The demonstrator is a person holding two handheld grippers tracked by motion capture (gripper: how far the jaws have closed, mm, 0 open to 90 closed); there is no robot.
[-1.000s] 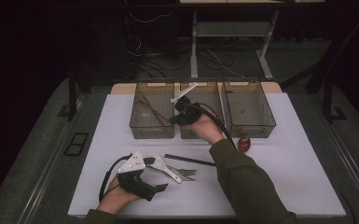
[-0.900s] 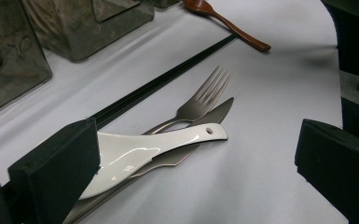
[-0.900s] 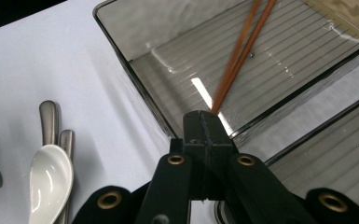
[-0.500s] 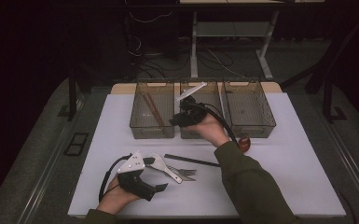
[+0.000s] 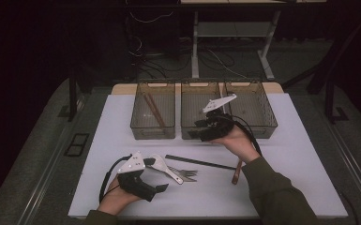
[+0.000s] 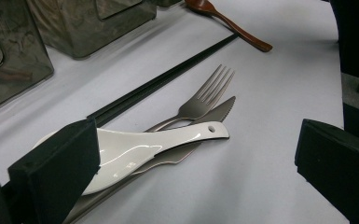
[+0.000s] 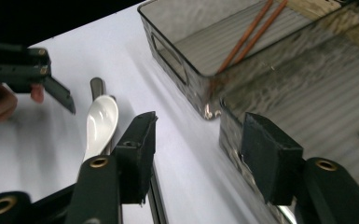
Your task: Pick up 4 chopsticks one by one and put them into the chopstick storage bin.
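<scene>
My right gripper [image 5: 198,132] is by the near edge of the middle bin [image 5: 201,110]. Its jaws have just been opening and nothing is between them. My left gripper [image 5: 161,188] rests low on the table [image 5: 300,154] with its jaws wide apart and nothing in them. The white spoon [image 6: 140,148] lies just in front, on top of a fork [image 6: 200,100] and a knife [image 6: 217,112].

Cutlery and bins on the bench, counted

Three clear bins [image 5: 153,112] stand in a row; one pair of brown chopsticks [image 5: 154,111] lies in the left bin. On the bench [image 5: 300,154]: one white spoon [image 6: 140,147], one fork [image 6: 200,100], one knife [image 6: 217,112], one pair of black chopsticks [image 5: 199,162] and one brown wooden spoon [image 6: 228,21].
</scene>
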